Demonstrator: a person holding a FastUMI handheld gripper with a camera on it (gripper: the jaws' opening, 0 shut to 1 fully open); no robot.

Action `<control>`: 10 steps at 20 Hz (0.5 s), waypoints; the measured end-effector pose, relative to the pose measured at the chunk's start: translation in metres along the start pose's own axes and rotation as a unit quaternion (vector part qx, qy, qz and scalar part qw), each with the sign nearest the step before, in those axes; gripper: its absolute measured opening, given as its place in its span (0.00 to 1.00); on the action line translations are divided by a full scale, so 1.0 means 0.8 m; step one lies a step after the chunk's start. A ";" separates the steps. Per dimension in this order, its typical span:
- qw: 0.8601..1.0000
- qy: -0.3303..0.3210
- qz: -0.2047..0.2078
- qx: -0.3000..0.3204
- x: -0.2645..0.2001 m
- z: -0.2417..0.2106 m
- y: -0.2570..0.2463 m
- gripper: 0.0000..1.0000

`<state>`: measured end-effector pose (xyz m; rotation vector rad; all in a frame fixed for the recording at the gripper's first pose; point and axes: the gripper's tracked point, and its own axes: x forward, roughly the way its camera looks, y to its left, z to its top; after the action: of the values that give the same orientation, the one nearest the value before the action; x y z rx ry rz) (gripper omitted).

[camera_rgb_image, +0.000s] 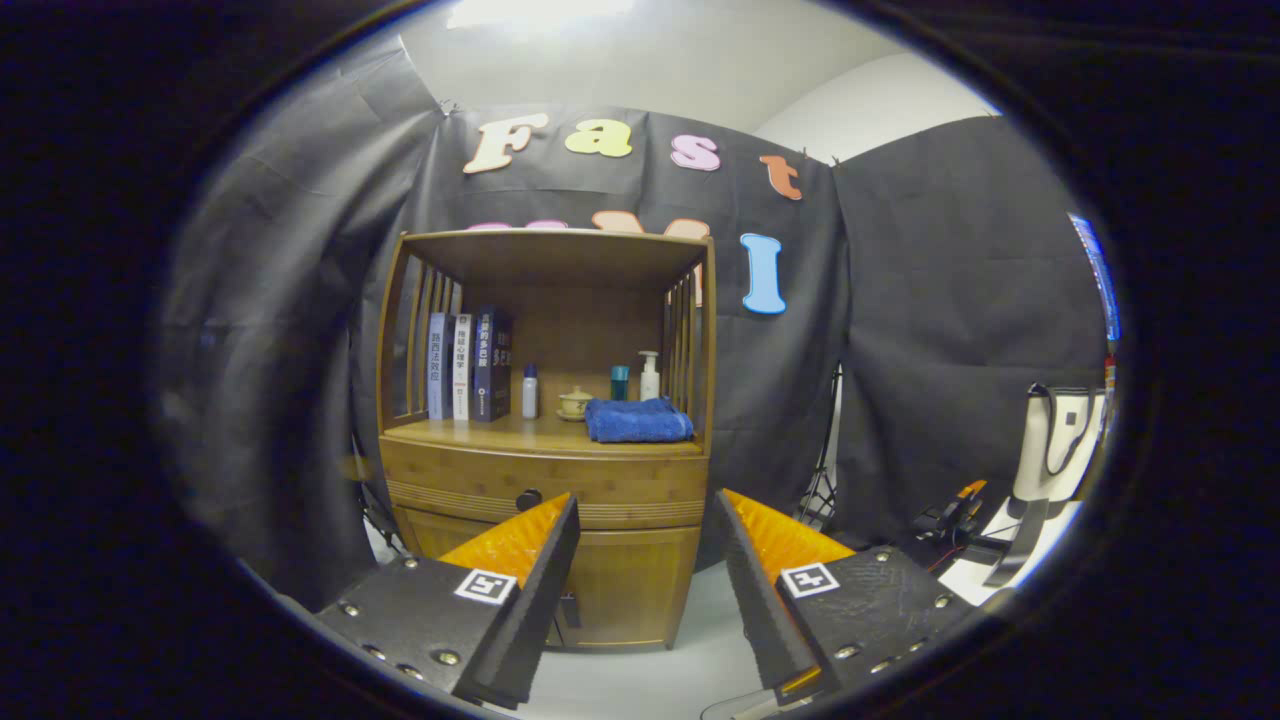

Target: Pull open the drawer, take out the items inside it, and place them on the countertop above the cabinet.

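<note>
The gripper (645, 510) hangs in the air with its fingers spread apart, holding nothing. Well beyond them stands the wooden cabinet (545, 560). Its drawer (545, 487) is closed, its long front running side to side and facing the gripper, with a dark knob (528, 498). On the countertop (480, 432) above lies a folded blue towel (638, 419), with books (470, 365) behind.
</note>
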<state>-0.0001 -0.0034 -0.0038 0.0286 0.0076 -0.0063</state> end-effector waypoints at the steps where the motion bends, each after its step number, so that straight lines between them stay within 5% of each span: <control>1: 1.000 0.000 -0.001 0.001 0.000 0.000 -0.001 0.81; 10: 0.999 -0.007 -0.029 0.013 0.074 -0.002 0.020 0.81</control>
<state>0.0594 0.0121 -0.0052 0.0551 -0.0057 -0.0649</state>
